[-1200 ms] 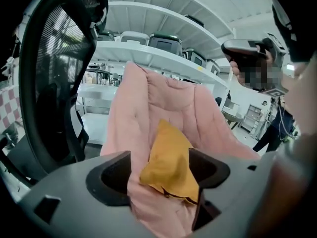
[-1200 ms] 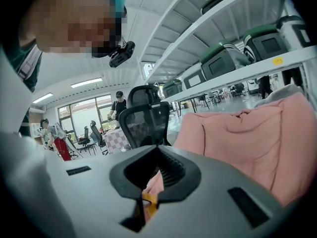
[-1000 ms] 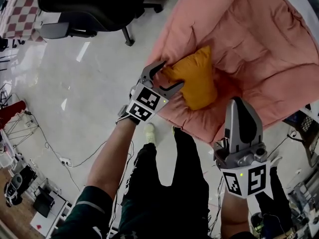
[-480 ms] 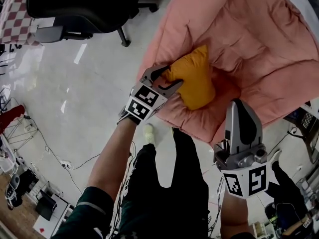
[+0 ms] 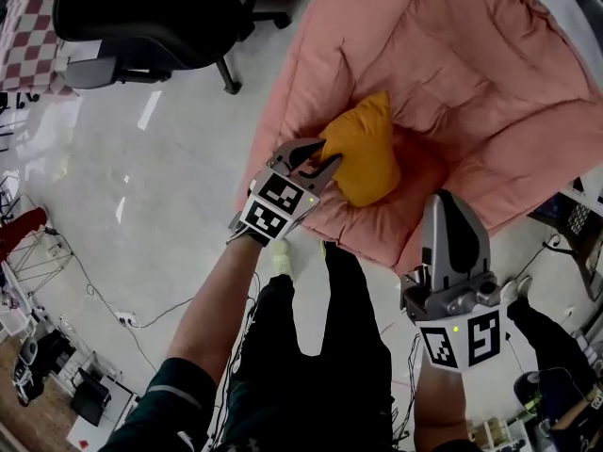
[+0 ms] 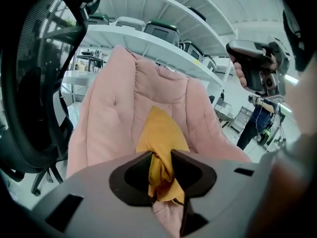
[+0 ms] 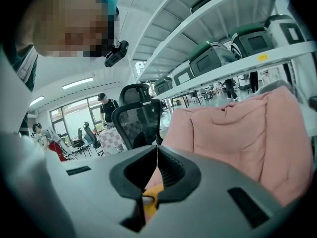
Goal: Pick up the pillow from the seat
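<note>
An orange-yellow pillow (image 5: 366, 151) lies on the front of a pink padded seat (image 5: 471, 73). My left gripper (image 5: 329, 153) is at the pillow's near left corner. Its jaws have just been closing, and in the left gripper view they pinch bunched yellow fabric of the pillow (image 6: 161, 125) between them, the left gripper (image 6: 161, 158) shut on it. My right gripper (image 5: 447, 201) hangs lower right, just off the seat's front edge, with its jaws together and nothing in them. In the right gripper view, the right gripper (image 7: 157, 151) points past the pink seat (image 7: 237, 133), with a bit of pillow (image 7: 151, 202) below it.
A black office chair (image 5: 141, 17) stands on the pale floor at upper left. Cables (image 5: 141, 309) trail over the floor, and a red stand (image 5: 19, 222) sits at the left edge. White shelves (image 6: 163, 38) with cases rise behind the seat. A person (image 6: 257, 128) stands far right.
My left gripper's jaws, wide around the pillow's corner before, have narrowed and now pinch the fabric. The right gripper has hardly shifted.
</note>
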Demonstrator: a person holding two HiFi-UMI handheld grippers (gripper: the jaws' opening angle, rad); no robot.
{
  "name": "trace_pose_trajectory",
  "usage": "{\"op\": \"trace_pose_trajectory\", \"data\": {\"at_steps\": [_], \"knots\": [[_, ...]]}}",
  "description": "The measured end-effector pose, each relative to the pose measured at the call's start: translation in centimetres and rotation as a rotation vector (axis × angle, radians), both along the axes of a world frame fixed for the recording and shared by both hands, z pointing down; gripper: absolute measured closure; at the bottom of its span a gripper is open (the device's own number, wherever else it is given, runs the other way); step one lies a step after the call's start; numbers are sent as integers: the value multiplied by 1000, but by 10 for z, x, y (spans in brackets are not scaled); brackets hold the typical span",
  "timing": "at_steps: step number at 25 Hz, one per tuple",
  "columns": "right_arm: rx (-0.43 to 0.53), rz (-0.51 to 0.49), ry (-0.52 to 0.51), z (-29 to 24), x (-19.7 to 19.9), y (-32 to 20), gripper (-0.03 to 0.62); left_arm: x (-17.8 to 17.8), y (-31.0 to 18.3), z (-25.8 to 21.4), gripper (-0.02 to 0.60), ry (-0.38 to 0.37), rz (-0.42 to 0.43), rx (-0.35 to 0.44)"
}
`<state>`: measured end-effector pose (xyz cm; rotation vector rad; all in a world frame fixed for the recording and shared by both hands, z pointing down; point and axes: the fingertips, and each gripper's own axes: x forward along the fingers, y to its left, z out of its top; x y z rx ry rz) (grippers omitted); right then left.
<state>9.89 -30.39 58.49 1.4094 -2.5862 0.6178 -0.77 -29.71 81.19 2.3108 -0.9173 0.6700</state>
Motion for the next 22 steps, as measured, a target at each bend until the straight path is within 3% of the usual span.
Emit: {"op": "trace_pose_trajectory", "data": {"at_steps": [6,13,22], "knots": [[-5,25,-5,-8,14,12,591,27,17,-25,512,6,30,9],[0,73,5,-21,33,28,591,55,30,-70,520,30,50,33],[11,141,-6,-46,47,44,591,53,34,-154,515,39,2,70]]}}
